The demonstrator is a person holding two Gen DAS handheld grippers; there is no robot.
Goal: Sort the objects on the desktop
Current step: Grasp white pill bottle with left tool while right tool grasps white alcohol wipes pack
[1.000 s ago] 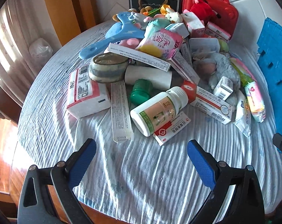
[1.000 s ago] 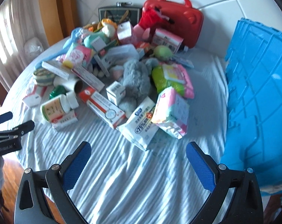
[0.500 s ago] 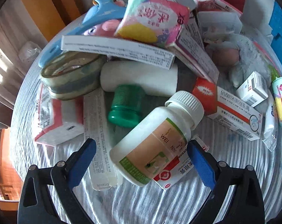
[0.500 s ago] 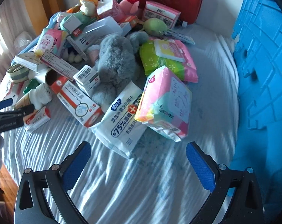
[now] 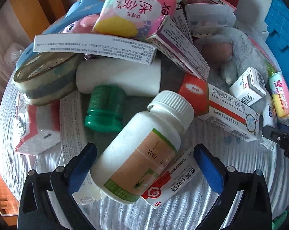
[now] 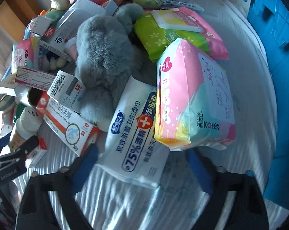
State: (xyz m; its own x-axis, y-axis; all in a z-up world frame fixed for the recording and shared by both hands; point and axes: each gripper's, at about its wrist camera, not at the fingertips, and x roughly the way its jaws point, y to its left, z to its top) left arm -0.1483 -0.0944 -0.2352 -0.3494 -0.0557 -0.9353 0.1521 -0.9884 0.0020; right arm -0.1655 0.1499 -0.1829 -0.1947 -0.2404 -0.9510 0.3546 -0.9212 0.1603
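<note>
A white pill bottle (image 5: 144, 149) with a green and tan label lies on its side across a small red-and-white box (image 5: 175, 182). My left gripper (image 5: 144, 168) straddles the bottle's lower half, open, its blue pads beside the bottle without pressing on it. In the right wrist view a white pack of alcohol wet wipes (image 6: 136, 134) lies between the fingers of my right gripper (image 6: 142, 168). Its jaws are closing, and the pads stand a little off the pack's sides. A pink and teal pad pack (image 6: 192, 99) leans on the wipes.
A heap covers the white-clothed round table (image 5: 182, 214): a green bottle (image 5: 104, 111), tape roll (image 5: 45, 80), white roll (image 5: 117, 76), ointment box (image 5: 230, 111), grey plush toy (image 6: 104, 57) and several cartons. A blue crate (image 6: 278, 76) stands at the right.
Both grippers have come down close to the heap. The left one now straddles the white bottle. The right one now brackets the wipes pack, and its fingers have drawn closer together.
</note>
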